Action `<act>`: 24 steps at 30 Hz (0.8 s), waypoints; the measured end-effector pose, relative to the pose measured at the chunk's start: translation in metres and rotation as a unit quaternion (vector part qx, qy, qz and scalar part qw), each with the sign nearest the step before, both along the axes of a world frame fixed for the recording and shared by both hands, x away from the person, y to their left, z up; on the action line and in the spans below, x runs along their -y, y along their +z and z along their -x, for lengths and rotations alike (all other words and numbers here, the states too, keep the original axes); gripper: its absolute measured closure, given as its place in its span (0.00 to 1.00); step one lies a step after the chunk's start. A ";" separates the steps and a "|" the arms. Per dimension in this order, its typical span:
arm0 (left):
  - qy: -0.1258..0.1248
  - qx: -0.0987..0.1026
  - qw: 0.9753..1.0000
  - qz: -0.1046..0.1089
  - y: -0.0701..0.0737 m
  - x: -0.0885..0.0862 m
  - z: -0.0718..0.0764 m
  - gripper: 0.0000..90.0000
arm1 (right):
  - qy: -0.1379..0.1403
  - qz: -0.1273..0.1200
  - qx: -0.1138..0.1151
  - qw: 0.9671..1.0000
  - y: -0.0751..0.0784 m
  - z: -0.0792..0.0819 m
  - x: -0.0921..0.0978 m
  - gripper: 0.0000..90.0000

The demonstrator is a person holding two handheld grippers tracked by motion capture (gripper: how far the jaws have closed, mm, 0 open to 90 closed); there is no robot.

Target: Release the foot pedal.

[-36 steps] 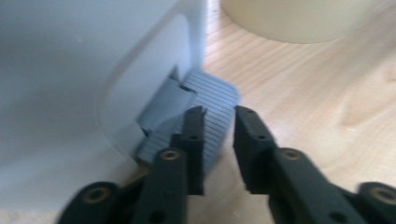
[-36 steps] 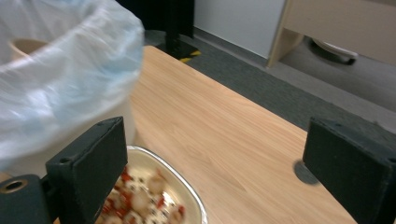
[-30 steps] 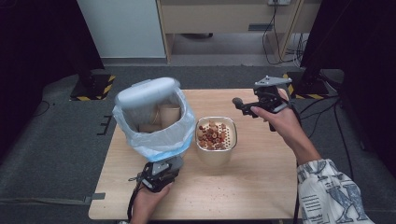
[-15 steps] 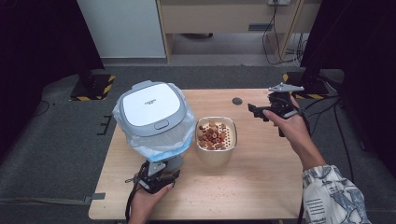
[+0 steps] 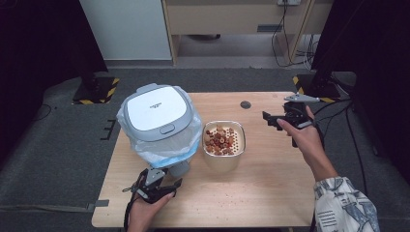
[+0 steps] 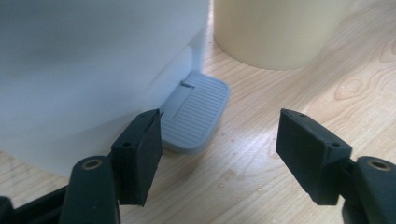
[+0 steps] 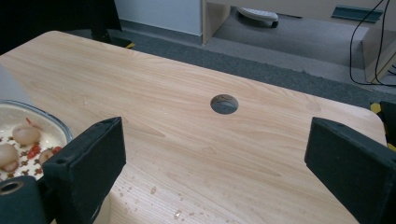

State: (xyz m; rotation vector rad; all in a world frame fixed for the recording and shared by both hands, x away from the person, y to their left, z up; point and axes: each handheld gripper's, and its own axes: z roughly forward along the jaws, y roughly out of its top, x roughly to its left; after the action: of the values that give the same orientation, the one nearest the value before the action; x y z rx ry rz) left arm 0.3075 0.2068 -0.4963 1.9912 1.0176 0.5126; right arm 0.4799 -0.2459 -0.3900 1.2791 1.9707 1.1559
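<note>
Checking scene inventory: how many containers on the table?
2: lidded pedal bin at the left, cream tub of snacks right beside it, mid-table. None seem hidden.

Wooden table (image 5: 270,193), matt grain; ribbed grey plastic pedal (image 6: 196,109); bin liner (image 5: 193,140) seemingly thin plastic.

Wooden table (image 5: 270,193): lidded pedal bin (image 5: 157,123) left of centre, bowl (image 5: 224,145) at centre beside it, cable hole (image 5: 245,104) near far edge.

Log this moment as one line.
bin lid shut | left gripper open by pedal | right gripper open over table | bowl full
</note>
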 end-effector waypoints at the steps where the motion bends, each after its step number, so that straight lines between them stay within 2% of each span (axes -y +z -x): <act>1: 0.002 -0.001 1.000 -0.001 0.000 -0.002 -0.001 0.33 | -0.002 -0.001 0.000 1.000 -0.002 0.001 0.001 0.07; 3: 0.011 -0.009 1.000 0.002 0.000 -0.003 0.000 0.33 | -0.004 -0.002 -0.002 1.000 -0.006 0.004 0.004 0.06; 4: 0.013 -0.008 1.000 -0.002 0.000 -0.005 -0.001 0.33 | -0.002 -0.002 -0.002 1.000 -0.008 0.005 0.006 0.07; 6: 0.017 -0.009 1.000 0.006 0.000 -0.008 -0.001 0.33 | -0.004 -0.005 -0.003 1.000 -0.012 0.009 0.009 0.07; 9: 0.010 -0.008 1.000 0.001 0.000 -0.013 -0.002 0.33 | -0.007 -0.004 -0.003 1.000 -0.018 0.014 0.012 0.08; 10: 0.016 -0.013 1.000 0.000 0.000 -0.014 -0.001 0.33 | -0.005 -0.003 -0.003 1.000 -0.020 0.016 0.014 0.08; 13: 0.016 -0.014 1.000 0.006 0.001 -0.018 0.000 0.32 | -0.004 -0.004 -0.006 1.000 -0.030 0.023 0.018 0.08; 14: 0.010 -0.009 1.000 -0.004 0.001 -0.021 -0.001 0.31 | -0.004 -0.005 -0.008 1.000 -0.033 0.026 0.019 0.08; 15: 0.035 -0.027 0.999 0.022 0.000 -0.018 0.004 0.31 | -0.003 -0.005 -0.012 1.000 -0.037 0.028 0.020 0.08; 16: 0.037 -0.027 0.999 0.025 0.000 -0.020 0.004 0.31 | -0.003 -0.004 -0.013 1.000 -0.040 0.030 0.021 0.08; 17: 0.037 -0.024 0.999 0.022 0.001 -0.023 0.005 0.31 | -0.003 -0.005 -0.015 1.000 -0.044 0.033 0.022 0.07; 18: 0.029 -0.016 0.999 0.007 0.001 -0.029 0.003 0.31 | -0.003 -0.006 -0.016 1.000 -0.047 0.035 0.023 0.08; 19: 0.036 -0.020 0.999 0.014 0.001 -0.030 0.005 0.31 | -0.003 -0.006 -0.017 1.000 -0.051 0.039 0.024 0.07; 21: 0.034 -0.016 0.999 0.002 0.001 -0.036 0.004 0.30 | -0.004 -0.007 -0.019 1.000 -0.057 0.044 0.027 0.07; 22: 0.046 -0.030 0.998 0.021 0.000 -0.036 0.006 0.30 | -0.004 -0.008 -0.021 1.000 -0.060 0.046 0.028 0.07; 23: 0.037 -0.017 0.999 0.000 0.000 -0.041 0.004 0.30 | -0.005 -0.007 -0.024 1.000 -0.063 0.049 0.029 0.07; 24: 0.044 -0.021 0.999 0.004 0.000 -0.042 0.004 0.30 | -0.005 -0.007 -0.024 1.000 -0.066 0.052 0.030 0.07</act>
State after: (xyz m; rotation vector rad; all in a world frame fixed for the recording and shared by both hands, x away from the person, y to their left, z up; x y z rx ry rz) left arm 0.3032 0.2491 -0.4965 1.9644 1.1350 0.5154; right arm 0.4284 -0.2763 -0.4562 1.3350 1.9918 1.1461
